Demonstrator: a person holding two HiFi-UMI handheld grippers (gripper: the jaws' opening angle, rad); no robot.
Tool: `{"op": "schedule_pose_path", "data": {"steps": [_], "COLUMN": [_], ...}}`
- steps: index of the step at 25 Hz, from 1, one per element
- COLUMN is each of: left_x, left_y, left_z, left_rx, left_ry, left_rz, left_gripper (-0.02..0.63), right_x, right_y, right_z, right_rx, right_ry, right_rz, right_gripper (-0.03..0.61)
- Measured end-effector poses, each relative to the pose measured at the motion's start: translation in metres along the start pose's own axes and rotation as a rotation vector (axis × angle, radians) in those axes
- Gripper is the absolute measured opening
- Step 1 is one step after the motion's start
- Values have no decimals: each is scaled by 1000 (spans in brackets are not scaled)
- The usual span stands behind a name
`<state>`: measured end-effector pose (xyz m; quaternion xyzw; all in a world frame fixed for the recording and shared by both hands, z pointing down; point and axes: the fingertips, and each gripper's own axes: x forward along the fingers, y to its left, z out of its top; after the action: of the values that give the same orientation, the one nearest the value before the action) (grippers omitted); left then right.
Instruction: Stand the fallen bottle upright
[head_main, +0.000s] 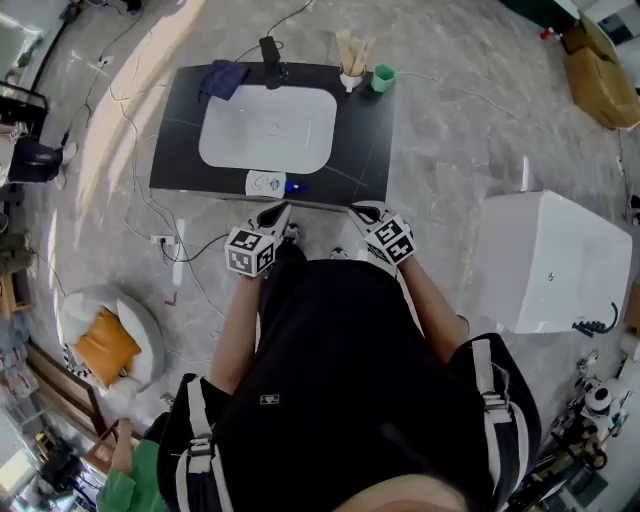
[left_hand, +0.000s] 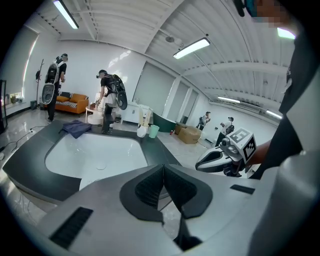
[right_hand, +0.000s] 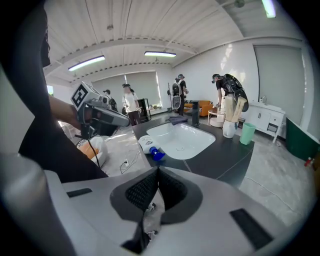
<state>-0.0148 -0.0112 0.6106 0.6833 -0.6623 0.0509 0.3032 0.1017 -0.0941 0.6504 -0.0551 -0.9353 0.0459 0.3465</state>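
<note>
While the bottle (head_main: 266, 184) lies flat at the near edge of the counter (head_main: 370, 150), the left gripper (head_main: 280, 211) and right gripper (head_main: 361, 209) hover just short of it. Both have their jaws pressed together.

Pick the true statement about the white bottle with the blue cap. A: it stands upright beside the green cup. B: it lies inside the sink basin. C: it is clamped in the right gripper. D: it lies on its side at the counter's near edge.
D: the bottle lies on its side on the black counter, just in front of the sink.
</note>
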Motion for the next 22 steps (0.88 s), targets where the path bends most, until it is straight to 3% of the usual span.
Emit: {"op": "schedule_pose_path", "data": {"steps": [8,22], "left_x": [16,28], "left_y": [2,42], "left_z": [10,11], "left_rx": [66,169], "left_ry": [54,151], "left_rz": [-109,-231], "left_gripper": [15,17], "right_x": [-1,16], "right_y": [-5,9], "right_z": [-9,-3], "right_rx": [89,178], "right_ry": [4,28], "right_rz": [-90,-195], "right_gripper": [60,60]}}
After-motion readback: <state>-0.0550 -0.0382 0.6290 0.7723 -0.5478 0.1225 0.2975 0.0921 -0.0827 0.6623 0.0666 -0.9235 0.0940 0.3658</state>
